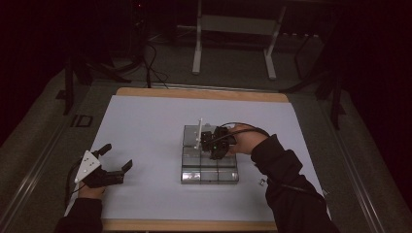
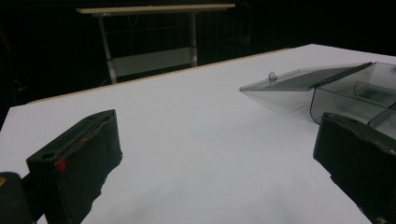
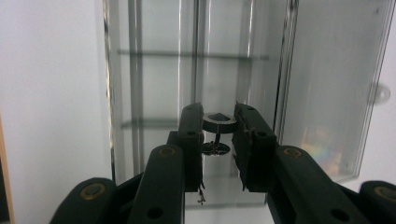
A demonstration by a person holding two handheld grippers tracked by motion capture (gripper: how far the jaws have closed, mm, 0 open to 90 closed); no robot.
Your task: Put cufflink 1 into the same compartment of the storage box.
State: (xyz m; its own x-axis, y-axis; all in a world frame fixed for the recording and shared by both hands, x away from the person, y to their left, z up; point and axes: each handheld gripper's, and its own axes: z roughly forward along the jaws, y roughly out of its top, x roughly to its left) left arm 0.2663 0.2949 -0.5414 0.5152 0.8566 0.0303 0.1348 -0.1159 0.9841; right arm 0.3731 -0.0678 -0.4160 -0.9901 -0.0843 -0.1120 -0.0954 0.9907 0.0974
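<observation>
Apparently the step in hand is carrying a small part to a compartment of the clear organiser box [image 1: 210, 167], which sits on the white table [image 1: 145, 126] right of centre with its lid [image 1: 199, 132] swung up at the far end. The right gripper [image 1: 217, 148] hangs over the box's middle, and its own view shows the jaws clenched on a small metal ring [image 3: 219, 122], pinched by its edges between the two pads, with a thin stem and a second small piece dangling below it (perhaps an earring or a screw-like fitting; too small to tell). Beneath the ring lie the box's dividers and clear floor, and the compartments look bare.

The left gripper [image 1: 109, 167] rests near the table's left near corner, well apart from the box, its jaws released with nothing between them; its own view looks across the white surface to the raised lid [image 2: 303, 77].

Next, I judge, the right gripper should settle squarely over one compartment, clear of the divider walls, lower until the dangling piece is inside, and only then part its jaws. Releasing too high could let the ring bounce into a neighbouring cell.
</observation>
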